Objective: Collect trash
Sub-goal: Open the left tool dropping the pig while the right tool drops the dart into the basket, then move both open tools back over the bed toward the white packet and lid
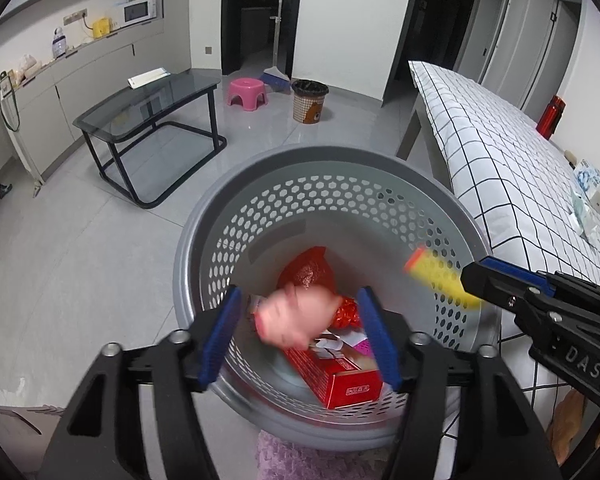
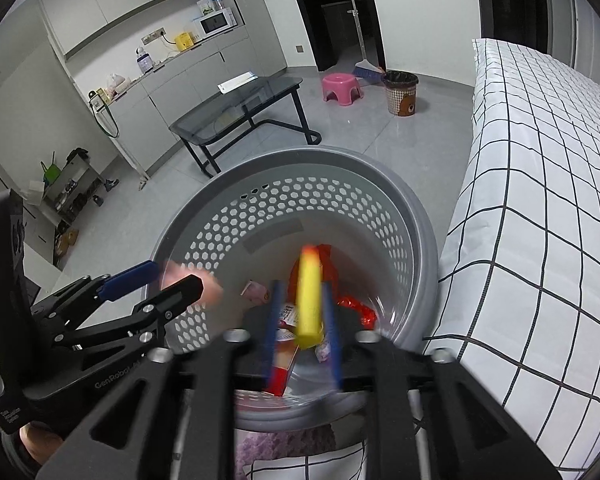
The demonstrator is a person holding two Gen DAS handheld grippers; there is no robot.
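A grey perforated basket [image 1: 320,160] [image 2: 300,156] stands on the floor below both grippers. Inside lie a red box [image 1: 340,384], a red bag [image 1: 308,268] and a crinkled red wrapper [image 1: 346,312]. My left gripper [image 1: 300,336] [image 2: 176,276] is open over the basket. A blurred pink piece of trash [image 1: 296,316] hangs loose between its blue pads, touching neither. My right gripper [image 2: 302,320] [image 1: 474,276] hovers over the basket's right side. A blurred yellow stick with an orange tip [image 2: 308,296] [image 1: 440,276] sits between its pads, with a gap on one side.
A bed with a white checked sheet [image 1: 500,160] [image 2: 540,200] runs along the right, close to the basket. Further off are a glass table [image 1: 148,108], a pink stool [image 1: 247,94], a small lined bin [image 1: 309,100] and a red bottle [image 1: 551,116]. A purple rug [image 1: 300,456] lies under me.
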